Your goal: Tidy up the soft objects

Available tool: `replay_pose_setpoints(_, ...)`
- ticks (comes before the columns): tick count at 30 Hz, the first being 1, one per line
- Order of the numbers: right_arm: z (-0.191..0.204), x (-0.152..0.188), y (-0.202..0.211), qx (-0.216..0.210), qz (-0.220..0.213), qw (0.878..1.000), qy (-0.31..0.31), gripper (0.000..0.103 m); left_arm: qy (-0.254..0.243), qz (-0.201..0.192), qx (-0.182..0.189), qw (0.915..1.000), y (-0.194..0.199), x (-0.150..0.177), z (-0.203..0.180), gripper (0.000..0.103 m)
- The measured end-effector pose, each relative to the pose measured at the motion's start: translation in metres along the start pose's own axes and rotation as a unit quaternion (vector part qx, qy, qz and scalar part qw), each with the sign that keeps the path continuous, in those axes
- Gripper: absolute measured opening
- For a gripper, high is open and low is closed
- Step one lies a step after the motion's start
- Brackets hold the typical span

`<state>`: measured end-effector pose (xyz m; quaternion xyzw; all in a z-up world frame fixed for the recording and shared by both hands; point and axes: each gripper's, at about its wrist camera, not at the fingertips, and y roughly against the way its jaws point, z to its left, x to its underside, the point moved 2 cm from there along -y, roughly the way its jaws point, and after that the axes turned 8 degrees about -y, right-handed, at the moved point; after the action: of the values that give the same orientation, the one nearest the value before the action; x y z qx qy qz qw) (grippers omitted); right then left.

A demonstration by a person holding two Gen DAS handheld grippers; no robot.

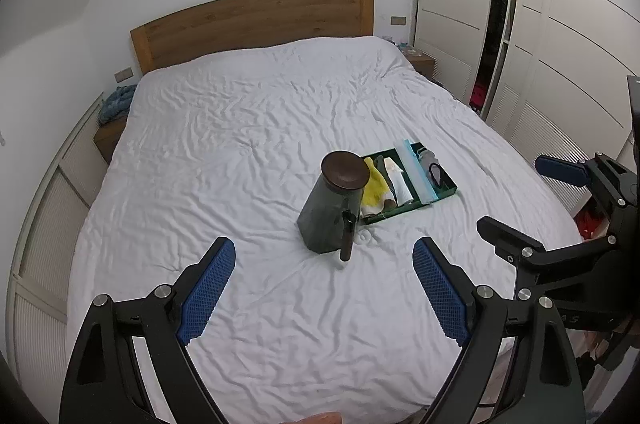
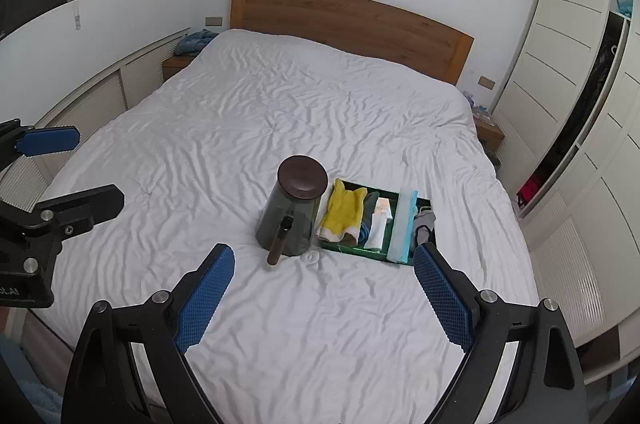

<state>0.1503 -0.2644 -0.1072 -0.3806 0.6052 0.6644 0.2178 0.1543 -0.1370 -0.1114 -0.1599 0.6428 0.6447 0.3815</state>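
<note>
Both the left gripper [image 1: 324, 280] and right gripper [image 2: 324, 284] wait with fingers spread, pinching nothing. The green tray of folded cloths [image 2: 423, 203] lies ahead of the fingers; next, reach it.

A home bedroom: bed [image 1: 280, 128] with wooden headboard [image 1: 256, 20], white wardrobe [image 1: 560, 36].
</note>
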Motion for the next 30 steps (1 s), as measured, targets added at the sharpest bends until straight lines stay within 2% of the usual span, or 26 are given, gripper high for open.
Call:
replay_pose_setpoints(21, 0.009, 0.005, 0.007, -0.029, -0.006, 0.999, -0.011, 0.092, 0.008, 0.003, -0.003, 1.0, 0.002, 0.001, 0.003, 0.087)
replay_pose_setpoints(25, 0.002, 0.002, 0.008, -0.075, 0.004, 0.996, -0.052, 0.092, 0.014, 0.001, -0.009, 0.9999, 0.003, 0.001, 0.006, 0.087)
replay_pose_setpoints(30, -0.018, -0.003, 0.01, -0.145, 0.015, 0.982, -0.119, 0.092, 0.025, -0.009, -0.02, 0.9994, 0.009, 0.001, 0.01, 0.087)
